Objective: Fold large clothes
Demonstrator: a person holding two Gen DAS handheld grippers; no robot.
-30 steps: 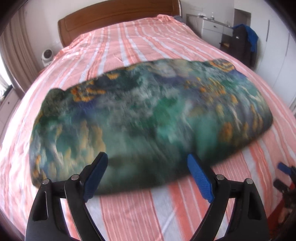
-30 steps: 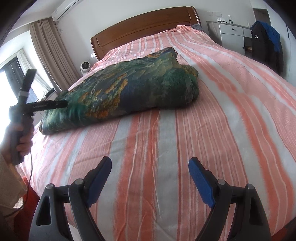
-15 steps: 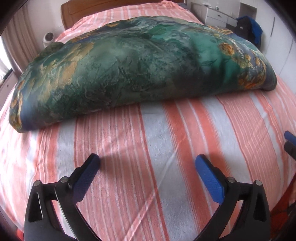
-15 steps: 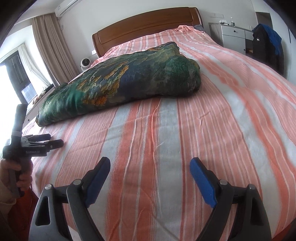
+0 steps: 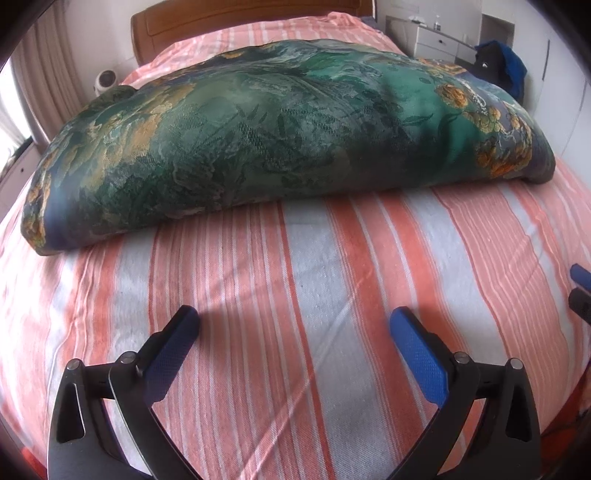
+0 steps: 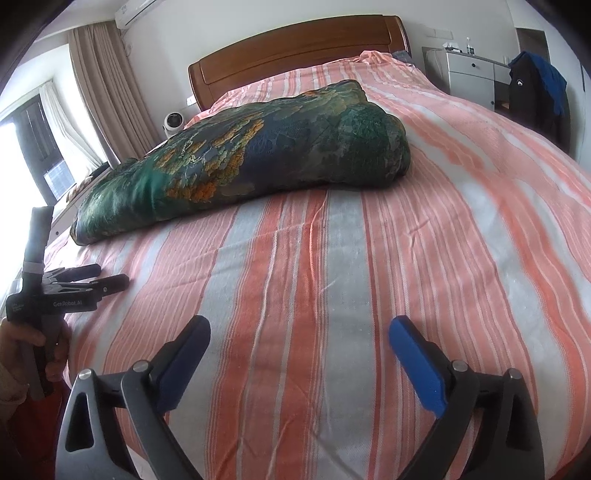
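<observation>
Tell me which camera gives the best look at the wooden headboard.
The right wrist view: the wooden headboard shows nearly whole above the striped bedspread, its curved top edge clear. In the left wrist view only a strip of it shows at the frame's top, behind the folded green quilt.

Daylight pours in from the window [image 6: 22, 155], blown out white there. The bed [image 6: 332, 258] is evenly lit, shadows soft, frames sharp, edges bent and darkened by fisheye.
</observation>
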